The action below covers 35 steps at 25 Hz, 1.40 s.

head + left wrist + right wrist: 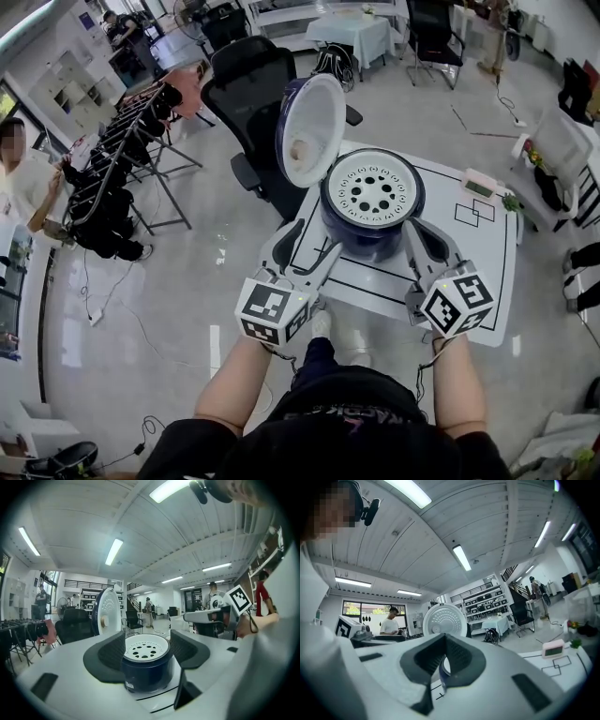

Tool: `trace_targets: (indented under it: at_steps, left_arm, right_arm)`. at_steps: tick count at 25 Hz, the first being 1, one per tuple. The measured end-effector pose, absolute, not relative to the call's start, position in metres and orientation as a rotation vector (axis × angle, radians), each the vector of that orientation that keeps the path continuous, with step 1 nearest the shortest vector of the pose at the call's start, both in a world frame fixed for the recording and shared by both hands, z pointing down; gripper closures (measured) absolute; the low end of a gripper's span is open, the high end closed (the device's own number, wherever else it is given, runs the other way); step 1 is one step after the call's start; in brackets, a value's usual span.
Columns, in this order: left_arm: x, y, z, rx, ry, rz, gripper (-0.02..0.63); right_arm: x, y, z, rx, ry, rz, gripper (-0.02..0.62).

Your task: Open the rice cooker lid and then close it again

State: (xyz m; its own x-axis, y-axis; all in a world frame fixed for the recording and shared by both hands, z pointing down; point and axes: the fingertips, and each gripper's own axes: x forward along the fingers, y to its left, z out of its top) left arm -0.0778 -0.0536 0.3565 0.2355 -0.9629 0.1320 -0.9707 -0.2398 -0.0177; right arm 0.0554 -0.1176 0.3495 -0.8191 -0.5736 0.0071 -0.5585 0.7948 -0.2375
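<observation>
Rice cooker (pixel 361 236): a dark blue round pot that stands near the middle of the white table (pixel 473 281), inside black lines marked on its top.
Lid (pixel 309 131): open and raised almost upright at the cooker's back left, with its pale, dotted inner face turned toward the pot.
Inner plate (pixel 372 192): a white disc with rings of holes that covers the pot's mouth.
Left gripper (pixel 311 242): jaws spread wide and gripping nothing. The cooker shows ahead between them, and the pads do not press on it.
Right gripper (pixel 427 242): jaws closed together and empty, just beside the cooker's right side.
Black office chair (pixel 246 89): directly behind the raised lid, off the table's far edge.
Small pink-white device (pixel 480 184): on the table to the right, well apart from the cooker.
Rack of dark items (pixel 117 164): on the floor to the left, with a person (pixel 26 183) beside it.
</observation>
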Motion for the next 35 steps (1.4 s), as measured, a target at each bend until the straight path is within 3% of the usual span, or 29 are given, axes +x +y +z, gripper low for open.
trace_targets:
  at_steps: [16, 35]
  left_arm:
    - [-0.094, -0.053, 0.348, 2.397, -1.956, 0.185, 0.316]
    - [-0.250, -0.127, 0.307, 2.292, -2.181, 0.153, 0.334]
  right_arm:
    - [0.054, -0.120, 0.349, -0.924, 2.915, -0.345, 0.594]
    - [-0.025, -0.177, 0.334, -0.985, 2.928, -0.314, 0.594]
